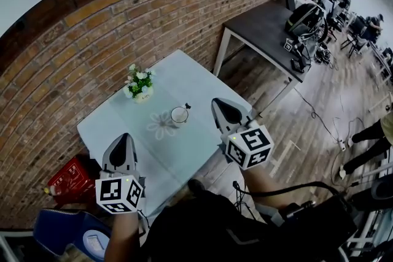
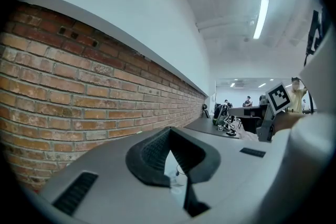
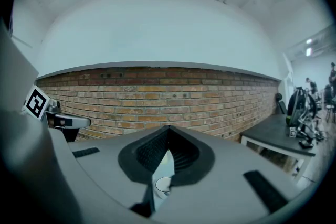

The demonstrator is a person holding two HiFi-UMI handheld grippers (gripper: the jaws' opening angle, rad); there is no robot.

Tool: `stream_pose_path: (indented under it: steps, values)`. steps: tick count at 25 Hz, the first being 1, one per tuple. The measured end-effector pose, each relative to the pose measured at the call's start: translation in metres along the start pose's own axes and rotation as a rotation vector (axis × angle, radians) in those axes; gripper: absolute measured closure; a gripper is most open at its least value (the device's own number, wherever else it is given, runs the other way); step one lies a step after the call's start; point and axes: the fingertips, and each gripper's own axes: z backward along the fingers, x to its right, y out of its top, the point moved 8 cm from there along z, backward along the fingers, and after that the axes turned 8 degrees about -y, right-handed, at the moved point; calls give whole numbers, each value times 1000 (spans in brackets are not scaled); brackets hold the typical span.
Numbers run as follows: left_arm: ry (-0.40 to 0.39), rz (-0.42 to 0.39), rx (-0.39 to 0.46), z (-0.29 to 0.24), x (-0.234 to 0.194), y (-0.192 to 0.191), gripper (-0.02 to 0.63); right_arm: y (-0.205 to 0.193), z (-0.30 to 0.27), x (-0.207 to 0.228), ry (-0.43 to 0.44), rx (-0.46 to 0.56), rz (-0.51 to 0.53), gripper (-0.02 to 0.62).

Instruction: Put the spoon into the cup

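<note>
Spoon (image 1: pixel 187 106) looks to be in the cup (image 1: pixel 179 115) already: a dark handle tip pokes over the far rim. Cup stands mid-desk (image 1: pixel 184 80), at the edge of a flower-shaped mat (image 1: pixel 158 127). Flower pot (image 1: pixel 140 88) sits near the wall-side edge, well apart.

Both claws are closed with nothing in them. Left claw (image 1: pixel 123 139) hangs over the near-left edge. Right claw (image 1: pixel 221 105) is over the right edge, near the cup but not touching. Both aim roughly level at the cup. My read: parked off the work so nothing gets knocked. Task looks done. Only risk is bumping the cup on the way out.
</note>
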Motion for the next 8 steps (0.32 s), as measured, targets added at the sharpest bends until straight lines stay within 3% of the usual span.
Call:
stream_pose_path:
  steps: [8]
  values:
    - [9, 3, 4, -2, -7, 1, 600, -1, 1, -1, -2, -4, -11, 577]
